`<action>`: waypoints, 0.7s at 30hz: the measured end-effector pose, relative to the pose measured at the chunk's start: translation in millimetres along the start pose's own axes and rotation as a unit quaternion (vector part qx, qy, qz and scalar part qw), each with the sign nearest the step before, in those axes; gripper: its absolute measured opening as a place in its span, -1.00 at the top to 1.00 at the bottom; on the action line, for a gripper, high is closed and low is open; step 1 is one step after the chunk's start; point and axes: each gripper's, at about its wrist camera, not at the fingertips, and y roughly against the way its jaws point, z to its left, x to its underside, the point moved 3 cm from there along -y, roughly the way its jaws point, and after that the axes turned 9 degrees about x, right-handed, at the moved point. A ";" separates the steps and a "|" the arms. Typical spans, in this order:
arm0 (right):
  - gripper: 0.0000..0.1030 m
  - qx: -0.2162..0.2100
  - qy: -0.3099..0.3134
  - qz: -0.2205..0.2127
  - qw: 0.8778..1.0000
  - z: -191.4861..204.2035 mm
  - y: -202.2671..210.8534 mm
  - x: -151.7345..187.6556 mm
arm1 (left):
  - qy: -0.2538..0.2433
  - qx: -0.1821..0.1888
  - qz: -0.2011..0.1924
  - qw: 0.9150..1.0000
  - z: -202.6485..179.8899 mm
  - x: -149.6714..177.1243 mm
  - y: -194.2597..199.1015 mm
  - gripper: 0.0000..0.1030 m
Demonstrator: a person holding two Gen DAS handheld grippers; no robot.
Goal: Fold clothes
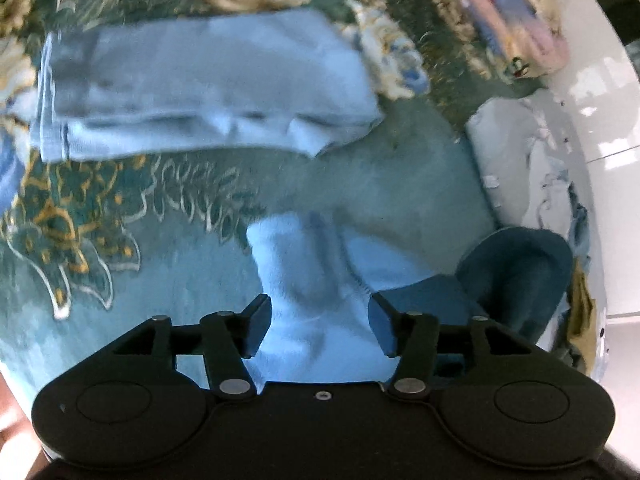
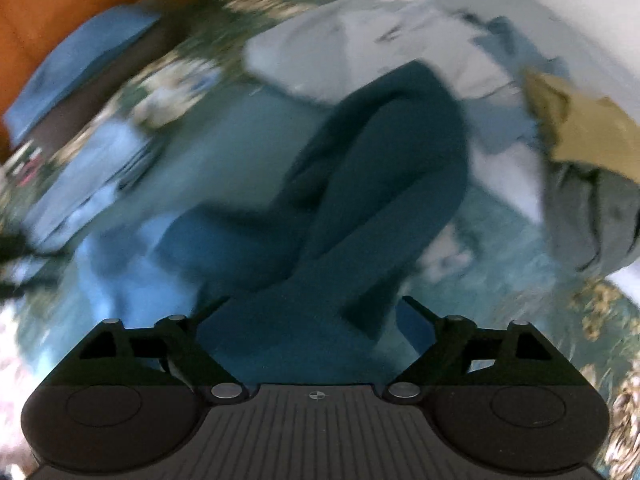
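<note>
The left claw is standing with its fingers spread around a bunched light blue garment, not pinching it. The right claw is also gaping, a dark teal garment lying between its fingers on the green floral rug. A folded light blue cloth is lying farther off.

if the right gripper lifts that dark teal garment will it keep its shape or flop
Probably flop: the dark teal garment already drapes in soft folds between the right gripper fingers. It looks light, so it should lift easily, though loose ends would likely trail onto the patterned bedspread.
</note>
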 end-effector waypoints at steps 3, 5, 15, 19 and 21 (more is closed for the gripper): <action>-0.71 0.029 -0.011 -0.009 0.999 -18.8 -30.1 -28.0 | 0.001 -0.013 0.017 1.000 5.3 5.0 -16.1 -0.09; -0.71 0.048 -0.014 -0.012 0.999 -29.5 -51.7 -46.4 | 0.001 -0.020 0.024 0.999 8.6 5.6 -25.4 -0.09; -0.71 0.100 -0.006 -0.045 0.994 -58.7 -130.9 -132.0 | -0.025 -0.030 0.042 0.998 9.0 -1.9 -59.8 -0.10; -0.71 0.108 0.037 -0.064 0.991 -53.2 -147.0 -161.9 | -0.041 -0.028 0.045 0.998 7.5 -1.7 -64.8 -0.11; -0.71 0.112 0.057 -0.058 0.990 -49.6 -156.3 -172.0 | -0.041 -0.028 0.045 0.998 8.9 -1.4 -66.1 -0.11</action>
